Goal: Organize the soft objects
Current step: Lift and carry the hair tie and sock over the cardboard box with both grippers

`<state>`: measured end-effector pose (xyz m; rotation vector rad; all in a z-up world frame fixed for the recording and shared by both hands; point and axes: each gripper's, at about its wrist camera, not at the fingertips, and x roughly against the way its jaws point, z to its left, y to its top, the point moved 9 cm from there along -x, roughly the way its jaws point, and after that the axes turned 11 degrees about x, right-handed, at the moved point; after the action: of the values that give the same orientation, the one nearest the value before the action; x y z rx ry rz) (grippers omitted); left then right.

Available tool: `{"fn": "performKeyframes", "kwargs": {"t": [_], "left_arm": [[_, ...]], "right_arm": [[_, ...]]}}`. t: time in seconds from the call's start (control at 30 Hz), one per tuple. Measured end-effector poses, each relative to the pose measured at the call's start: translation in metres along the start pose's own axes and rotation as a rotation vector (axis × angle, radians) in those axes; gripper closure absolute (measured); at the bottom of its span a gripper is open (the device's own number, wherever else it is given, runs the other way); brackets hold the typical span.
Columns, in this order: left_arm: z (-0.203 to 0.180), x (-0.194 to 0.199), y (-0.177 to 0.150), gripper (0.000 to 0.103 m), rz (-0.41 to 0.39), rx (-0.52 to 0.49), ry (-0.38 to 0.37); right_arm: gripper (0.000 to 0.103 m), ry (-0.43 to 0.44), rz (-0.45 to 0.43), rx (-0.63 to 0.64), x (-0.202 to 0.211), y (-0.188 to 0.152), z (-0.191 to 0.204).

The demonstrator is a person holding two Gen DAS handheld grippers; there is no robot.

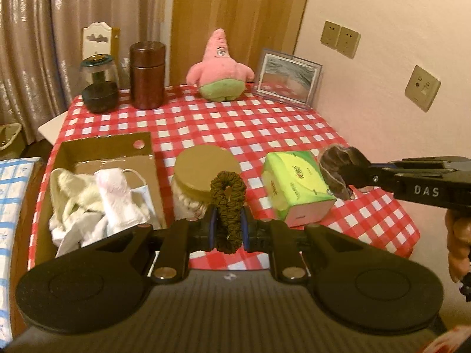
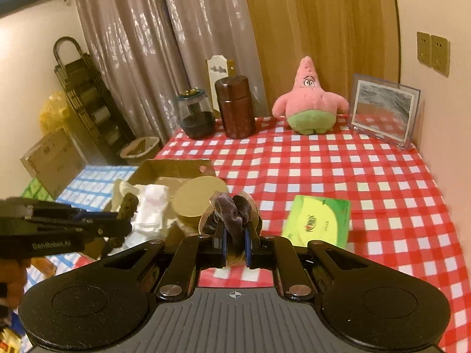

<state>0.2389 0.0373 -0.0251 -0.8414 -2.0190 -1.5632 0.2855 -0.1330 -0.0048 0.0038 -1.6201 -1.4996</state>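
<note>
My left gripper (image 1: pixel 229 220) is shut on an olive-green scrunchie (image 1: pixel 228 203), held over the table's near edge in front of a gold-lidded jar (image 1: pixel 206 167). My right gripper (image 2: pixel 234 236) is shut on a dark purple velvet scrunchie (image 2: pixel 232 214); in the left wrist view it (image 1: pixel 338 173) hangs to the right, above a green tissue pack (image 1: pixel 297 186). A cardboard box (image 1: pixel 112 153) at the left holds white socks (image 1: pixel 88 203) and a face mask (image 1: pixel 141 191). In the right wrist view the left gripper (image 2: pixel 126 214) with the olive scrunchie (image 2: pixel 126 206) hovers beside the box (image 2: pixel 173 170).
A pink star plush (image 1: pixel 219 67), a brown canister (image 1: pixel 147 75), a glass jar (image 1: pixel 98 85) and a picture frame (image 1: pixel 287 78) stand along the back of the red checked tablecloth (image 1: pixel 235 129). The wall with sockets (image 1: pixel 422 86) is on the right. A blue-checked surface (image 1: pixel 14 194) lies left of the table.
</note>
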Motion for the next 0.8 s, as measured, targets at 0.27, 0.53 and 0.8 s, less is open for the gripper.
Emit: {"fn": "performKeyframes", "kwargs": {"t": [0.27,0.53,0.8], "left_arm": [[0.022,0.015,-0.019,0.088,-0.017,0.080,0.028],[0.042,0.028,-0.042,0.088,-0.014,0.122,0.055],[0.067,0.042,-0.057,0.088,-0.020,0.149,0.104]], "right_arm": [[0.092,0.042,-0.011,0.006,-0.002,-0.010,0.042],[0.092,0.086,-0.003,-0.015,-0.011,-0.017,0.070],[0.092,0.128,0.018,0.006,-0.024,-0.024,0.104]]}}
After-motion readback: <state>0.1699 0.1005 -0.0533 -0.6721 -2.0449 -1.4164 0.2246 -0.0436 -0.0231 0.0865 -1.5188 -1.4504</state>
